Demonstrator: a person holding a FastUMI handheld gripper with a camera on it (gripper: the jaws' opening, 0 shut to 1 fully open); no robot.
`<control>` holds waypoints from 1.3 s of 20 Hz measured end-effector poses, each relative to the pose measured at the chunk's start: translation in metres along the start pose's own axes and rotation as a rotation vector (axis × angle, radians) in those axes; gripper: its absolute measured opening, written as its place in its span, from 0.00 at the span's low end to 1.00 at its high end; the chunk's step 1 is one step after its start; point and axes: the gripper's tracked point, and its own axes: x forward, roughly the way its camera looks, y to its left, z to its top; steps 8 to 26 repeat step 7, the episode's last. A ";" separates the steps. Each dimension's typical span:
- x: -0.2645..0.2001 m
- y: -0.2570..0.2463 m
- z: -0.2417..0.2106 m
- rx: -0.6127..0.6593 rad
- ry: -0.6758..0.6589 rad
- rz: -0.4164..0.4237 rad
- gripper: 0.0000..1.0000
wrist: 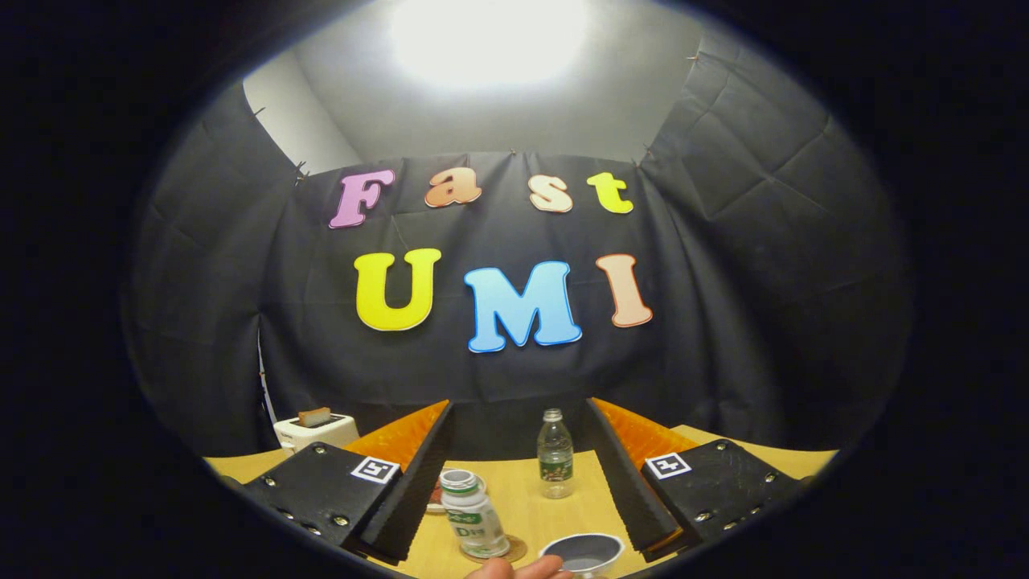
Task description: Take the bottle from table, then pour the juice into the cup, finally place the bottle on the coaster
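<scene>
standing upright between the wide-open, empty gripper fingers, the white juice bottle rests on its coaster nearer the left finger, the cup just beside it.

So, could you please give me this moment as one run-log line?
gripper open, jaws empty | white green-labelled plastic bottle upright on round brown coaster | white-rimmed cup nearby

two bottles, one cup
</scene>
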 end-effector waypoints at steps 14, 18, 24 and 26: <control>-0.012 -0.159 -0.033 -0.070 -0.001 -0.148 0.96; -0.012 -0.159 -0.033 -0.070 -0.001 -0.148 0.96; -0.012 -0.159 -0.033 -0.070 -0.001 -0.148 0.96; -0.012 -0.159 -0.033 -0.070 -0.001 -0.148 0.96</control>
